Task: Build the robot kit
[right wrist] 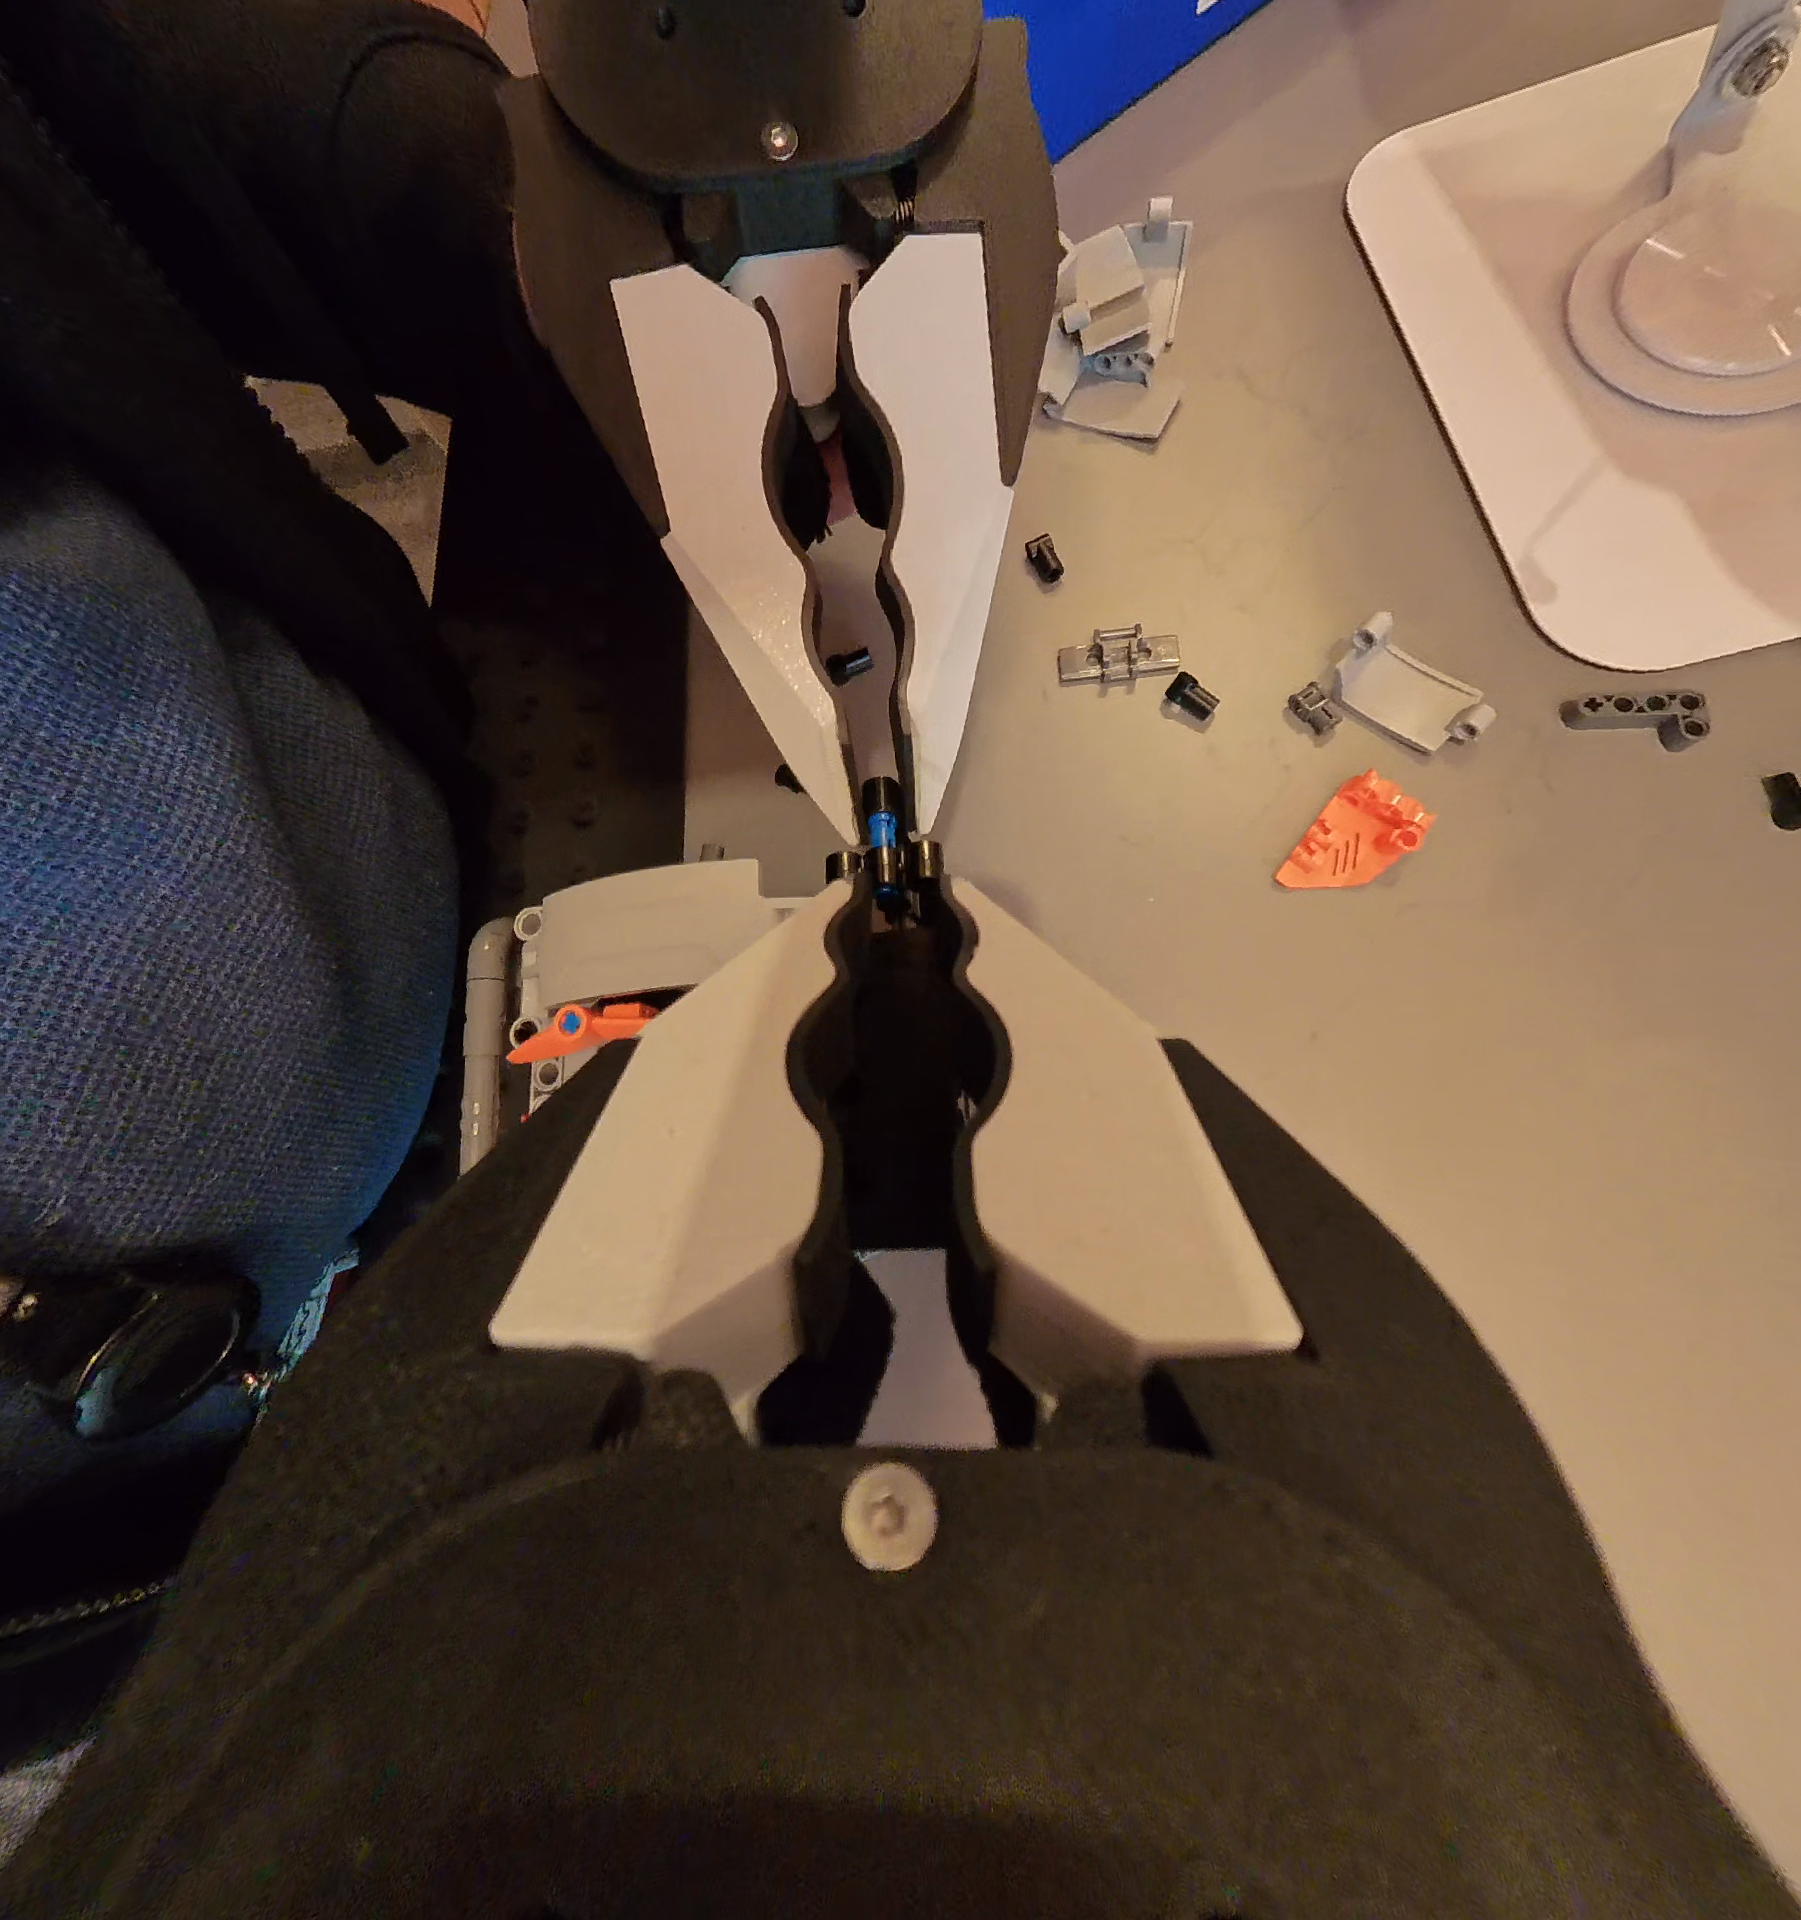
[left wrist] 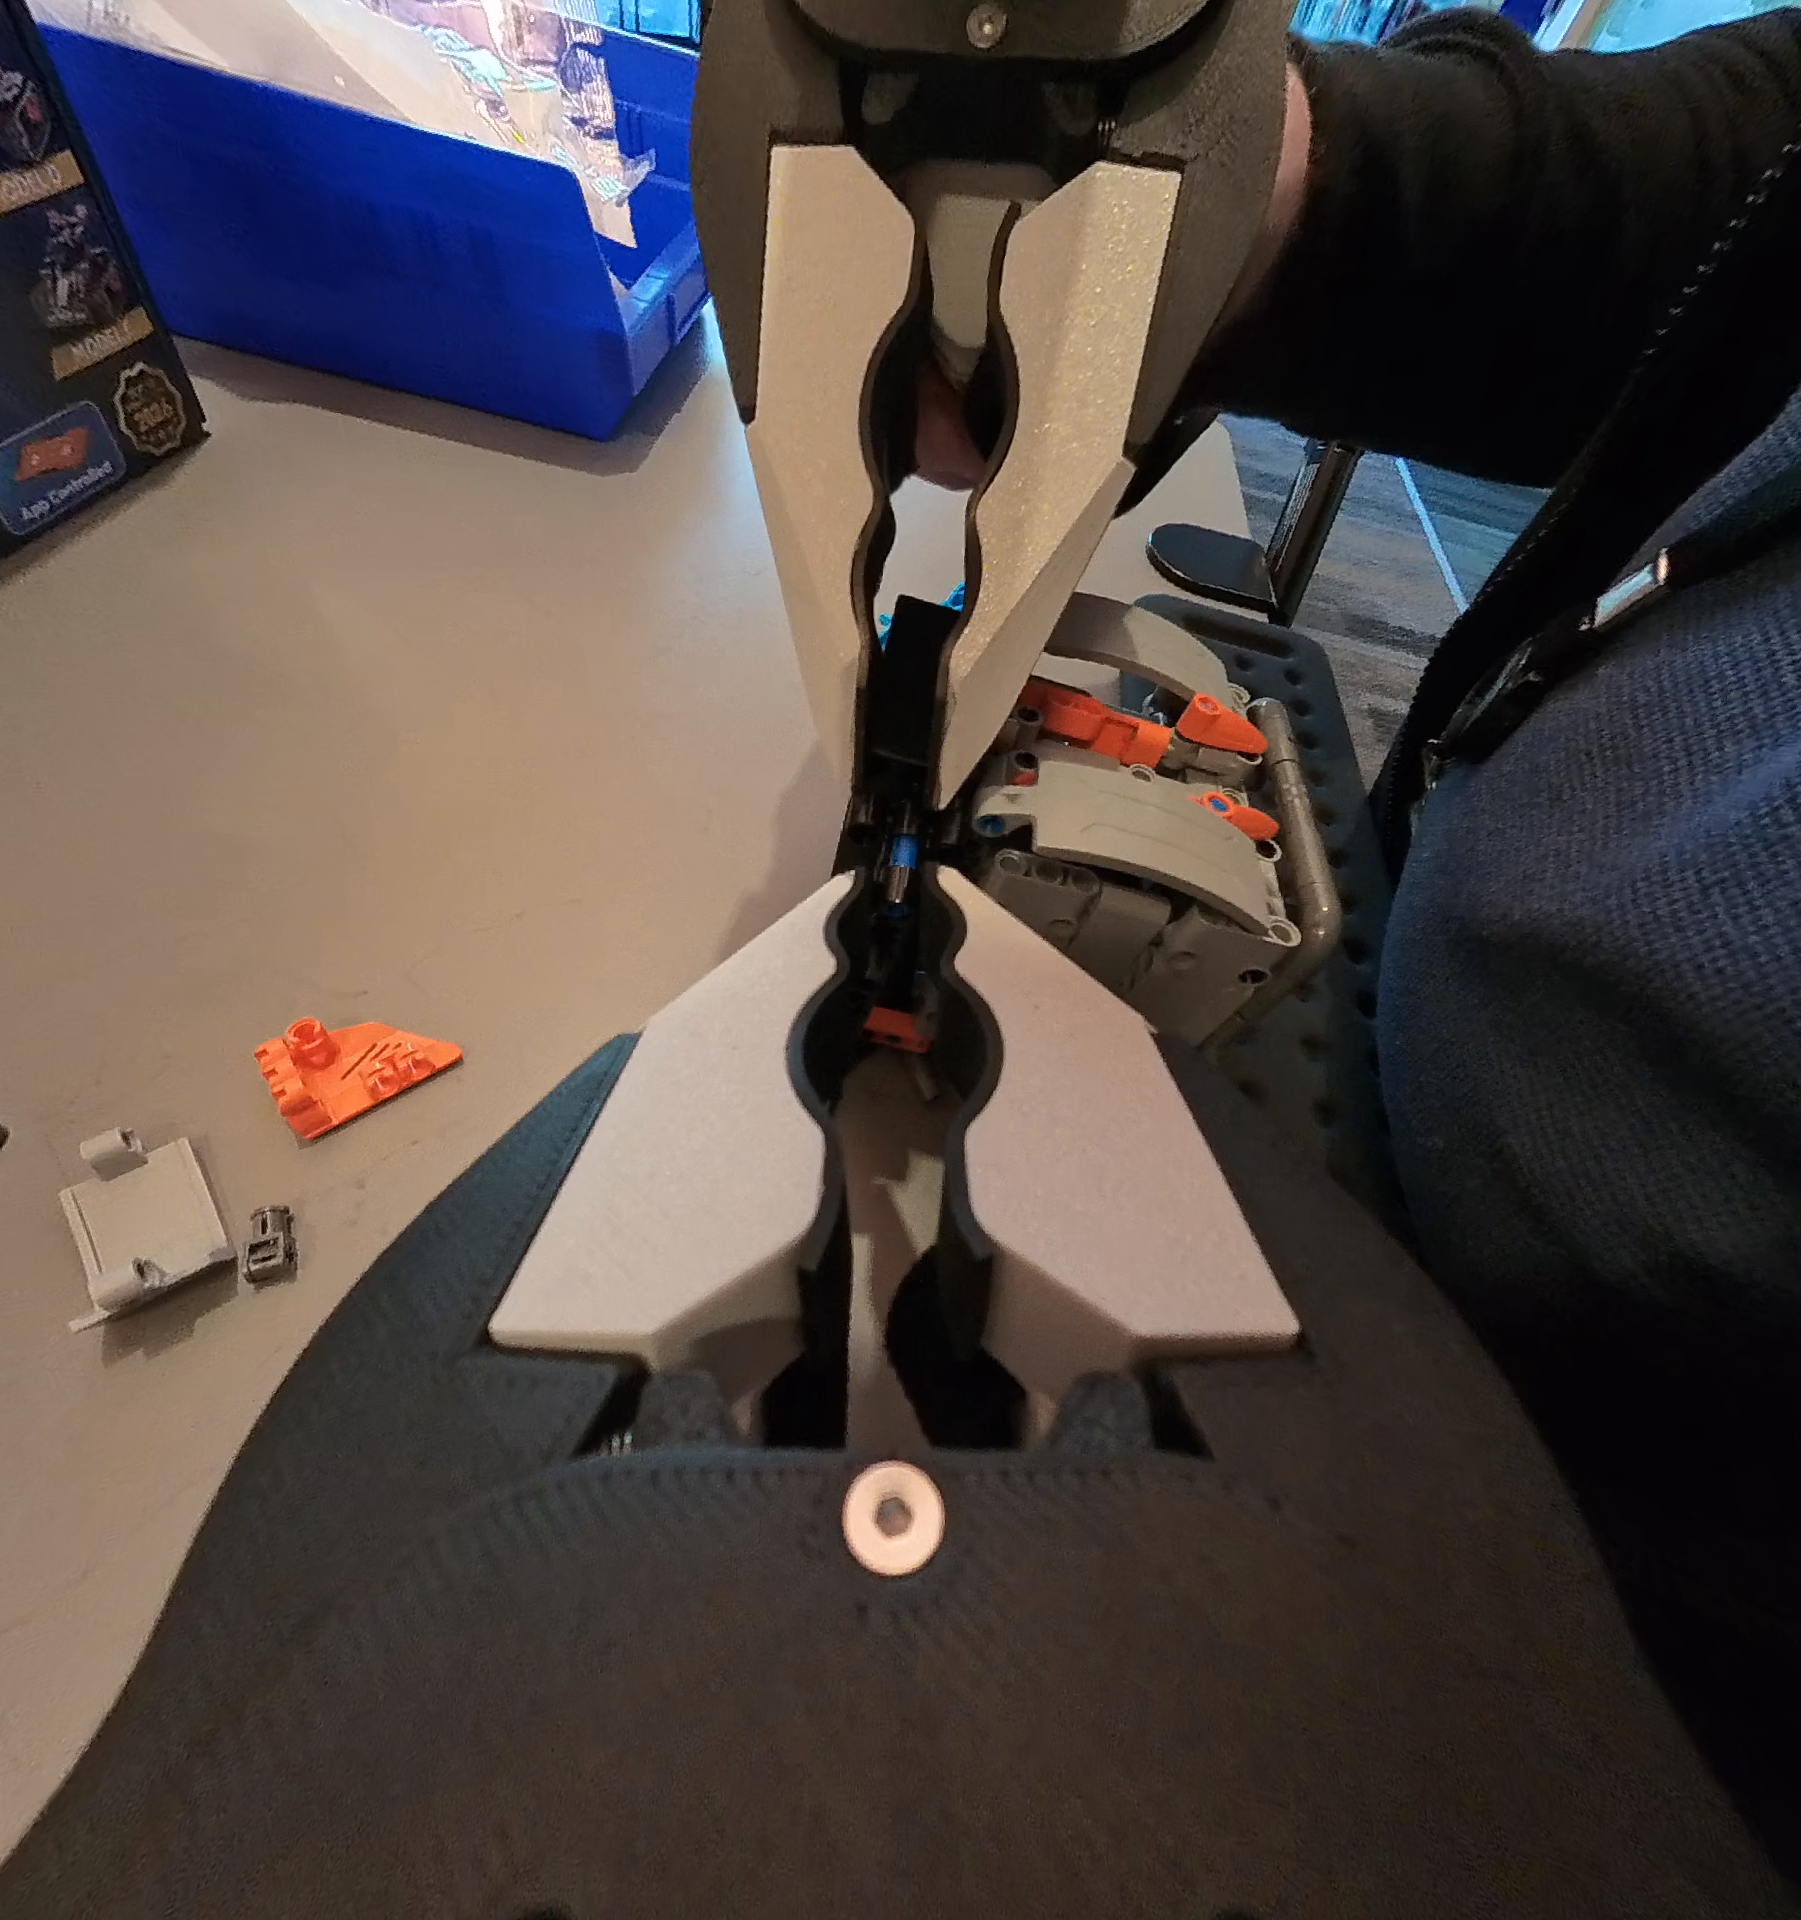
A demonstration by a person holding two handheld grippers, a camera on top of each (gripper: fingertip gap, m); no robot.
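Tip to tip: both hand-held grippers on one small black assembly

Here the left hand-held gripper (left wrist: 896,894) and right hand-held gripper (right wrist: 891,894) met nose to nose above the grey table (left wrist: 408,675), each w/ jaws nearly closed. Between them sat a small black brick assembly (left wrist: 901,831) w/ a blue pin (right wrist: 881,828); the left pinched one end, the right the other (the right's end looks like a black beam). Just beside it, at the table edge near the person's blue sweater (left wrist: 1602,1039), stood a grey-and-orange brick model (left wrist: 1135,831). Loose pcs lay well apart on the table: an orange panel (right wrist: 1353,831), a curved grey panel (right wrist: 1410,691), a grey L-beam (right wrist: 1634,715), black connectors (right wrist: 1192,694). A blue bin (left wrist: 376,239) was at the far side, a white stand base (right wrist: 1623,364) opposite.
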